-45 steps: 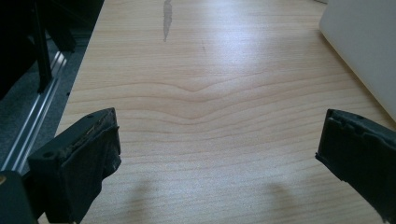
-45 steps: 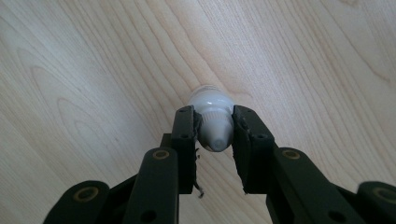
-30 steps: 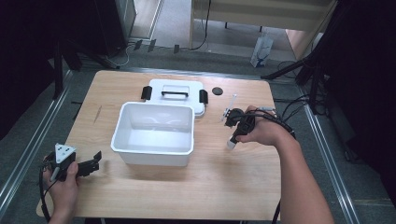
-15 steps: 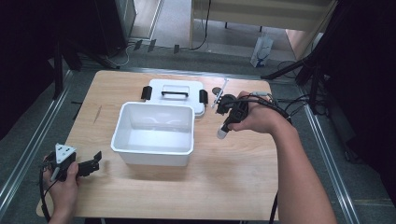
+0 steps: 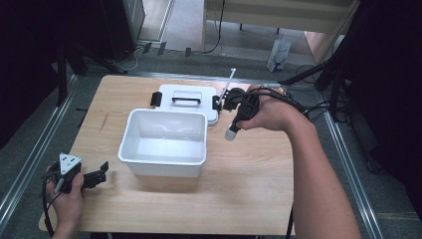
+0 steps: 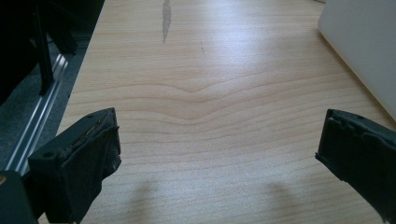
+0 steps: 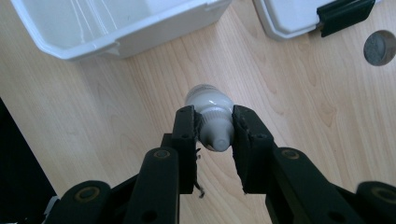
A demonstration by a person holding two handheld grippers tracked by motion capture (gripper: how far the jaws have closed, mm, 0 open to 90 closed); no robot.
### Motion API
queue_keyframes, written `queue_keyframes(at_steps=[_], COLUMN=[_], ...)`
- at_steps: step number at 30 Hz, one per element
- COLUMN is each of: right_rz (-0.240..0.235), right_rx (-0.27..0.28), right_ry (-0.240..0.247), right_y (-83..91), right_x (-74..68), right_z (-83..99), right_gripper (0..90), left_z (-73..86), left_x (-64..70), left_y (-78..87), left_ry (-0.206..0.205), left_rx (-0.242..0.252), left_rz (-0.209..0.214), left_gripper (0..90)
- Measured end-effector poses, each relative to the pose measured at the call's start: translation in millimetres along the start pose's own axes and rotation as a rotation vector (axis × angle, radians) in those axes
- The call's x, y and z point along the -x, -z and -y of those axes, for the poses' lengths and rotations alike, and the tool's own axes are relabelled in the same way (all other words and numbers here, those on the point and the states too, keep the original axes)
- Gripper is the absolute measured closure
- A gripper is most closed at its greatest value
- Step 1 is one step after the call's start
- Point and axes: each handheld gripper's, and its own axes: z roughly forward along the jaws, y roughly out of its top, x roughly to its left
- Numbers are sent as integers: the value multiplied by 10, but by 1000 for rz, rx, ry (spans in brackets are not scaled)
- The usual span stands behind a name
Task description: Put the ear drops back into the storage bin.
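The small white plastic dropper bottle (image 7: 211, 114) was clamped by its neck between the jaws of the right hand-held gripper (image 7: 213, 135), its capped tip pointing back toward the gripper camera and its rounded body hanging above the light wooden bench (image 5: 249, 189). In the high view the bottle (image 5: 231, 132) sat in the air just to the right of the open white rectangular plastic tub (image 5: 164, 144), held there by the right hand-held gripper (image 5: 238, 119) in the person's right hand (image 5: 268, 112). Behind the tub lay its flat white lid with black latches (image 5: 186, 97), touching the tub's far rim as seen from above. A small dark round cap (image 7: 379, 46) lay on the bench to the right of the lid. The left hand-held gripper (image 5: 97, 175) rested near the bench's front-left corner, left of the tub, its jaws spread wide apart with nothing between them.
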Motion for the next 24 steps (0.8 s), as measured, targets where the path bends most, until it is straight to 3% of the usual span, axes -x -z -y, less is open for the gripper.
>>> queue_keyframes(at_steps=[12, 24], right_rz=[5, -1], right_rx=[0, 20], right_ry=[64, 112], right_y=[180, 230], right_x=[-116, -227], right_z=[-328, -586], right_gripper=[723, 723], left_z=[2, 2], left_x=[1, 0], left_y=[0, 3], left_ry=[3, -1], left_rx=[2, 0], left_rz=[2, 2], left_gripper=[0, 0])
